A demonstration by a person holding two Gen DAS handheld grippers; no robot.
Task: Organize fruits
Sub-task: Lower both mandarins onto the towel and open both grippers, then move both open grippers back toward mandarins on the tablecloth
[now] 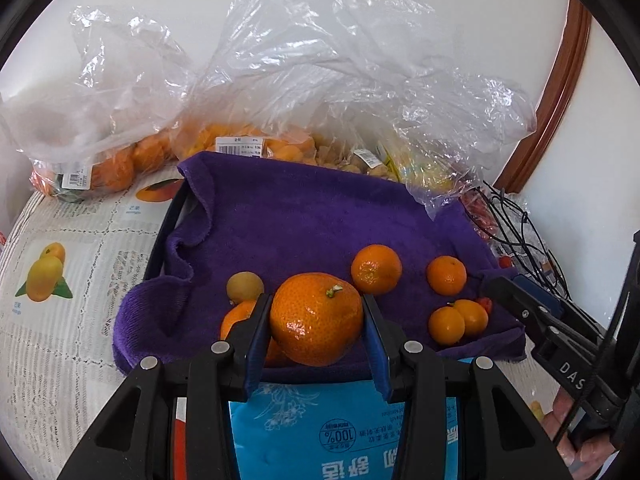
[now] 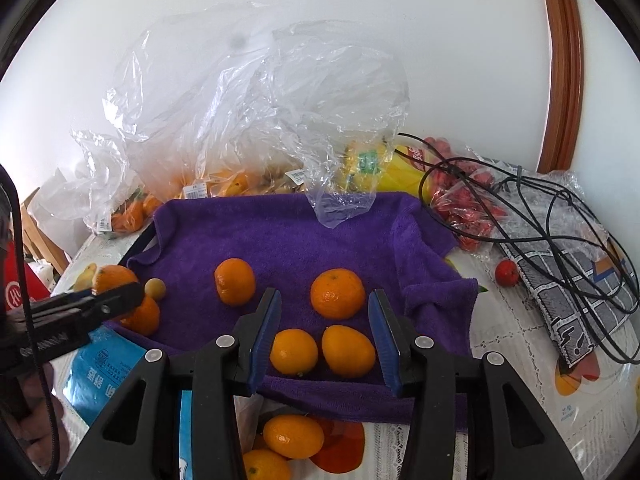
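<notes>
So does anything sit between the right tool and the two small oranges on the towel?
Nothing visible does. The right tool is open, with both small oranges already between its fingers on the purple towel.

Blue package (image 1: 320, 432) below the left gripper carries a round "100%" stamp, seen upside down, plus Chinese characters. Right gripper (image 1: 568, 372) body shows the letters "DAS". Barcode price labels (image 1: 239, 147) on the fruit bags are too small to read.
</notes>
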